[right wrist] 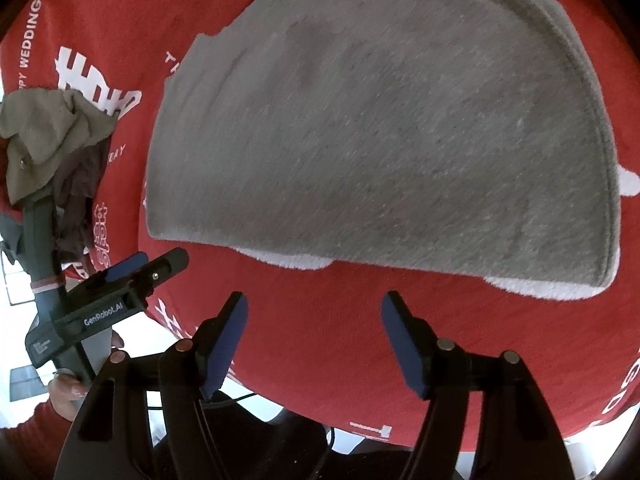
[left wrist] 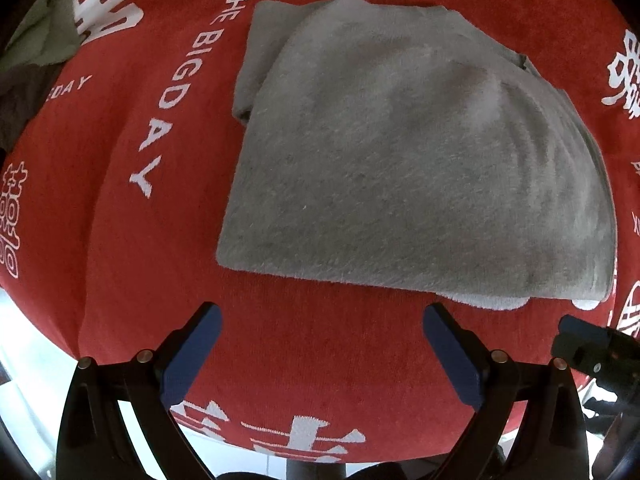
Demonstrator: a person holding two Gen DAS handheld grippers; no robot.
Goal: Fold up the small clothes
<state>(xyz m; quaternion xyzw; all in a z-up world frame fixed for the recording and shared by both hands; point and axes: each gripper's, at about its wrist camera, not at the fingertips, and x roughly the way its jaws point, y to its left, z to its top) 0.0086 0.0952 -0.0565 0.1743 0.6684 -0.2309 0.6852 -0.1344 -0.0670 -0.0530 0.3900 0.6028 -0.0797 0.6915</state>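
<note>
Both claws, the left claw (left wrist: 322, 316) and right claw (right wrist: 312, 306), hang released just short of the one folded grey garment (left wrist: 400, 152) mid-worktop on the red cloth (left wrist: 312, 356). Best pinch its near edge squarely at both corners. One unfolded heap (right wrist: 52, 136) waits at the left edge.

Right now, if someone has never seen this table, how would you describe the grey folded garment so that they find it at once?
Look at the red cloth with white lettering that covers the table. In its middle lies the grey folded garment, flat, with a white inner layer showing at its near edge. Unlike the crumpled olive and dark clothes heaped at the cloth's edge, it is smooth and neatly folded.
</note>
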